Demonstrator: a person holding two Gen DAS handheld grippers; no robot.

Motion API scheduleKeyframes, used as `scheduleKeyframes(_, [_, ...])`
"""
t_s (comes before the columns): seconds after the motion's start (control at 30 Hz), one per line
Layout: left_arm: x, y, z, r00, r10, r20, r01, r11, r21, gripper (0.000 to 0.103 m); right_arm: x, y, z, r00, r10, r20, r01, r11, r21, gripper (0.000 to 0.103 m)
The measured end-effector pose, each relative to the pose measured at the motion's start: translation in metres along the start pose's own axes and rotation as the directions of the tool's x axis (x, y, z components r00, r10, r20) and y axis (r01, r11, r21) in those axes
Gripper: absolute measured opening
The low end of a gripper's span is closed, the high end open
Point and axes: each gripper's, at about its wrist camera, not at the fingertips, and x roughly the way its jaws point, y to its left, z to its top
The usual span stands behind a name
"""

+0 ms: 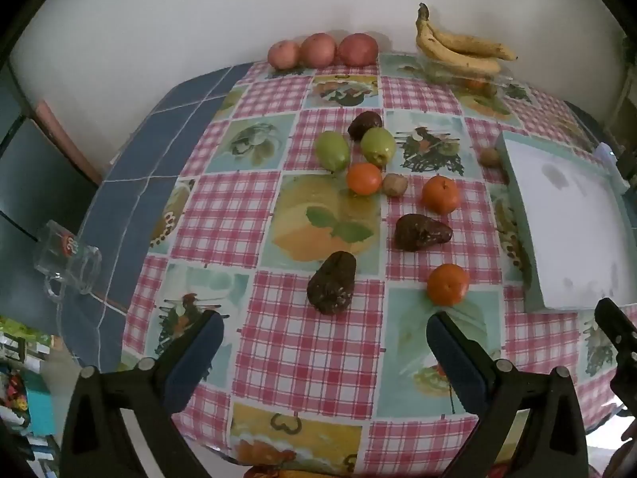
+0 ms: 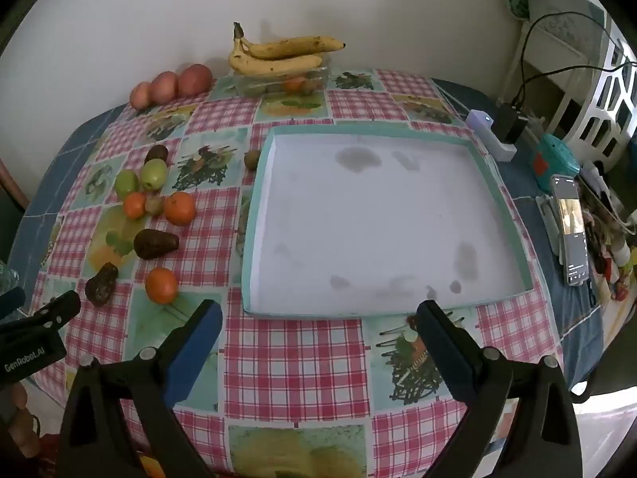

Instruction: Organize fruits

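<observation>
three oranges (image 1: pixel 448 283), three avocados (image 1: pixel 332 287), two guavas (image 1: pixel 332 150)

Left hand-held gripper (image 1: pixel 324 334) wide open, right hand-held gripper (image 2: pixel 318 322) likewise

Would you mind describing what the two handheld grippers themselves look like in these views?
Both match: the left gripper and right gripper each have two black plastic fingers with triangular cut-outs, round silver pivot pins and blue pads. In the right wrist view, the left gripper's black body carries white "GenRobot.AI" lettering. No cables or sleeves are visible.
</observation>
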Motion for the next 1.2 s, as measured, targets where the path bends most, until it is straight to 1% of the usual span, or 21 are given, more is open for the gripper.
scheduleKeyframes(0.03, [0.002, 0.0, 0.0, 1.0, 0.011, -0.005, -0.011, 1.0, 0.005, 0.103, 0.0, 0.0, 0.001, 1.0, 0.0, -0.001, 0.0, 1.0, 0.001, 0.098])
scheduleKeyframes(0.1, [0.003, 0.002, 0.001, 1.0, 0.01, -0.006, -0.01, 1.0, -0.002, 0.103, -0.002, 0.0, 0.002, 1.0, 0.0, 0.001, 0.0, 1.0, 0.005, 0.098])
scheduleKeyframes(0.17, [0.001, 0.001, -0.001, 1.0, -0.01, -0.001, 0.01, 1.0, -0.001, 0.103, -0.002, 0.001, 0.003, 1.0, 0.001, 0.002, -0.001, 1.0, 0.007, 0.098])
scheduleKeyframes(0.23, [0.002, 0.004, -0.001, 1.0, -0.009, 0.001, 0.009, 1.0, 0.007, 0.103, 0.0, 0.0, -0.002, 1.0, 0.003, 0.002, -0.003, 1.0, 0.009, 0.098])
scheduleKeyframes(0.27, [0.001, 0.004, -0.003, 1.0, -0.003, 0.006, 0.003, 1.0, 0.014, 0.103, 0.002, 0.0, -0.002, 1.0, 0.003, 0.002, -0.003, 1.0, 0.008, 0.098])
scheduleKeyframes(0.3, [-0.001, -0.006, -0.002, 1.0, 0.019, 0.007, -0.019, 1.0, 0.025, 0.103, 0.001, -0.002, -0.001, 1.0, 0.008, 0.0, -0.008, 1.0, 0.012, 0.098])
scheduleKeyframes(1.2, [0.0, -0.008, -0.002, 1.0, 0.013, 0.005, -0.013, 1.0, 0.026, 0.103, 0.004, -0.003, 0.0, 1.0, 0.016, -0.017, -0.016, 0.999, 0.033, 0.098])
